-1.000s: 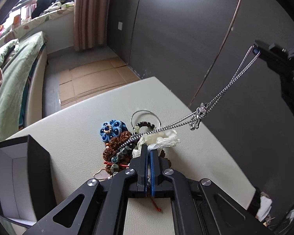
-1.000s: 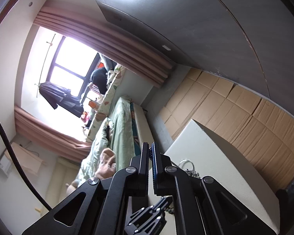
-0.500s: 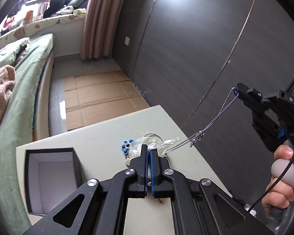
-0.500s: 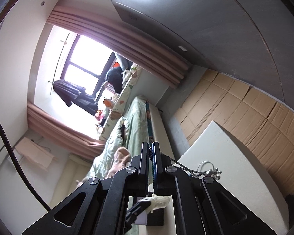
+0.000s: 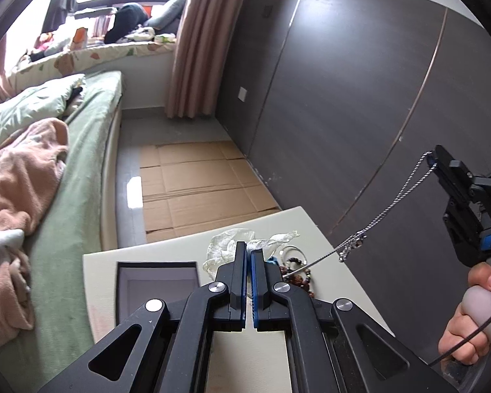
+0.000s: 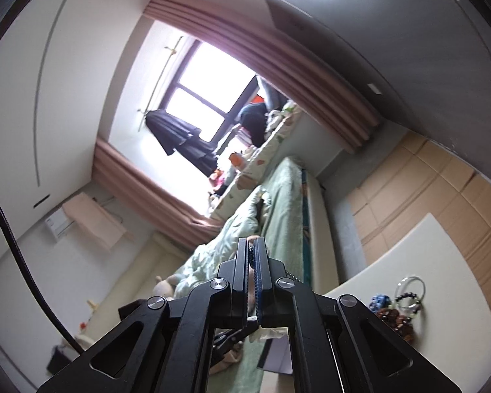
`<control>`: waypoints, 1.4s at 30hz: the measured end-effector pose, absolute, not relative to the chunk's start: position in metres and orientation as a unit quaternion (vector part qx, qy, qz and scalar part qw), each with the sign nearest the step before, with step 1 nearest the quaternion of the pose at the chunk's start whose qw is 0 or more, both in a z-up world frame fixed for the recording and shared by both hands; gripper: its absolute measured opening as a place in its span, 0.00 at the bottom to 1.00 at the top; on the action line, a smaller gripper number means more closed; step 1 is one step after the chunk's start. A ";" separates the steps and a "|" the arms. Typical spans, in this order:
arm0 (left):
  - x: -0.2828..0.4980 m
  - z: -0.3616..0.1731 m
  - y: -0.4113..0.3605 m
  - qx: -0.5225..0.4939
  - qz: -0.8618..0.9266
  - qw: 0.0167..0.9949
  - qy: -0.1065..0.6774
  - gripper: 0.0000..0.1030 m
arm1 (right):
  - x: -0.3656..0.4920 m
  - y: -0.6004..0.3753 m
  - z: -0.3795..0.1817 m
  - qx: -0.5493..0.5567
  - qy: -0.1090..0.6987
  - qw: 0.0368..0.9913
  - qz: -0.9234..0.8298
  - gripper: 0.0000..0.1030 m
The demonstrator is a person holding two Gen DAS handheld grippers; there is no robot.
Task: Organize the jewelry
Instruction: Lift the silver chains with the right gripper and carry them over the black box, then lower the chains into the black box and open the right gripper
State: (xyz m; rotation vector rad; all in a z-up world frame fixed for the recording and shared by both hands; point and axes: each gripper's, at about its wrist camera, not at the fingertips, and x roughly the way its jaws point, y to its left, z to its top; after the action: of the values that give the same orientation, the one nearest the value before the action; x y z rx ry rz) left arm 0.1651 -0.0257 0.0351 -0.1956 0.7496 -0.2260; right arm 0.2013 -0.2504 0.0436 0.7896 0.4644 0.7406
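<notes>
Untangling step: right hand-held gripper [image 5: 432, 160] pinches silver chain [image 5: 384, 216], left hand-held gripper [image 5: 248, 249] pinches white pouch [image 5: 224, 244]; next, lifting chain clear of bead pile [image 6: 396, 316].

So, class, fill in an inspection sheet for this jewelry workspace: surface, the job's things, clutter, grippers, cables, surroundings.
Surface: pale table, mostly bare.
Job's things: silver chain strung in the air between both grippers, a clasp or pendant midway; open box lying empty; bead pile and a thin ring on the table.
Clutter: crumpled plastic wrap at the left gripper's tips.
Grippers: left gripper shut, what it pinches is hidden; right gripper shut on the chain, held by a hand.
Cables: black cable by the right gripper.
Surroundings: bed, cardboard on the floor, dark wardrobe, curtained window.
</notes>
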 end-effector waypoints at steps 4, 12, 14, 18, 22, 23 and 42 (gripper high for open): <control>0.162 0.032 -0.007 -0.099 -0.086 0.920 0.369 0.02 | 0.195 -0.237 0.052 0.363 0.208 0.827 0.375 0.05; 0.170 0.000 0.024 -0.145 -0.049 0.900 0.408 0.07 | 0.189 -0.206 0.076 0.330 0.208 0.839 0.379 0.05; 0.175 -0.011 0.032 -0.167 -0.044 0.891 0.420 0.20 | 0.191 -0.201 0.083 0.321 0.213 0.843 0.376 0.05; 0.173 -0.022 0.048 -0.202 -0.037 0.896 0.394 0.61 | 0.194 -0.191 0.102 0.297 0.217 0.854 0.369 0.05; 0.163 -0.025 0.059 -0.195 -0.039 0.901 0.386 0.64 | 0.191 -0.175 0.125 0.264 0.215 0.868 0.361 0.05; 0.159 -0.025 0.065 -0.197 -0.037 0.902 0.384 0.64 | 0.190 -0.169 0.130 0.256 0.214 0.872 0.359 0.05; 0.122 -0.002 0.139 -0.257 -0.006 0.909 0.329 0.74 | 0.171 -0.070 0.167 0.184 0.222 0.886 0.362 0.05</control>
State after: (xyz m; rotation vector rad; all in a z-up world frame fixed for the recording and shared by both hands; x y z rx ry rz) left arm 0.1218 0.1385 -0.0023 -0.5299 0.6788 -0.0118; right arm 0.1712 -0.0699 0.1670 0.3822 0.4618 0.7536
